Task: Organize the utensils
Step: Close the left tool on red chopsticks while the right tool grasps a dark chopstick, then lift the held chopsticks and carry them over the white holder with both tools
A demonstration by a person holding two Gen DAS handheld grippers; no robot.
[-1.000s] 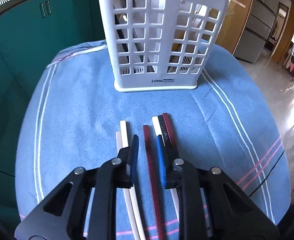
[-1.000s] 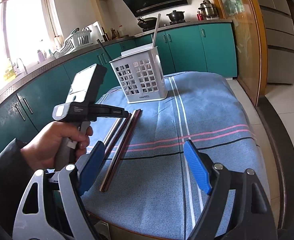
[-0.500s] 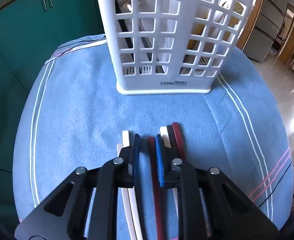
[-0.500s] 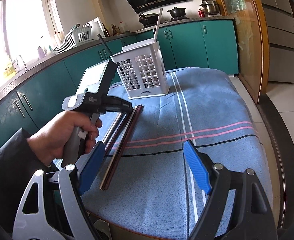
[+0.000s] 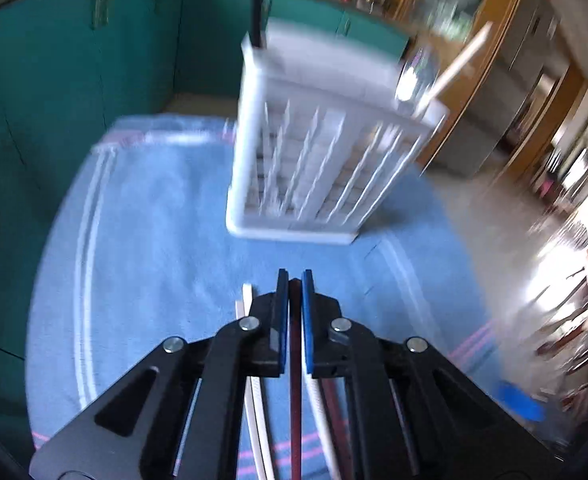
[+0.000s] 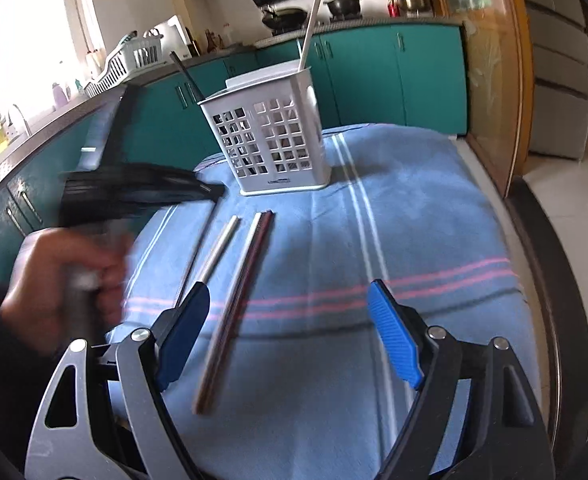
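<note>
Chopsticks: two white (image 5: 250,384) lie left on the blue cloth (image 5: 154,248), the left hand-held gripper (image 5: 294,280) has just closed, pads clamped on one dark red chopstick (image 5: 295,400). Further right, perhaps two more sticks, blurred. One white basket (image 6: 270,148) stands beyond. Right hand-held gripper (image 6: 290,336) gapes wide, holding nothing.

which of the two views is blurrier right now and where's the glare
Left wrist view: heavy motion smear over the white basket and background, the left gripper itself sharp, blown-out glare at the right edge. Right wrist view: mostly crisp; only the hand with the other gripper is smeared, and the window at upper left is washed out.
</note>
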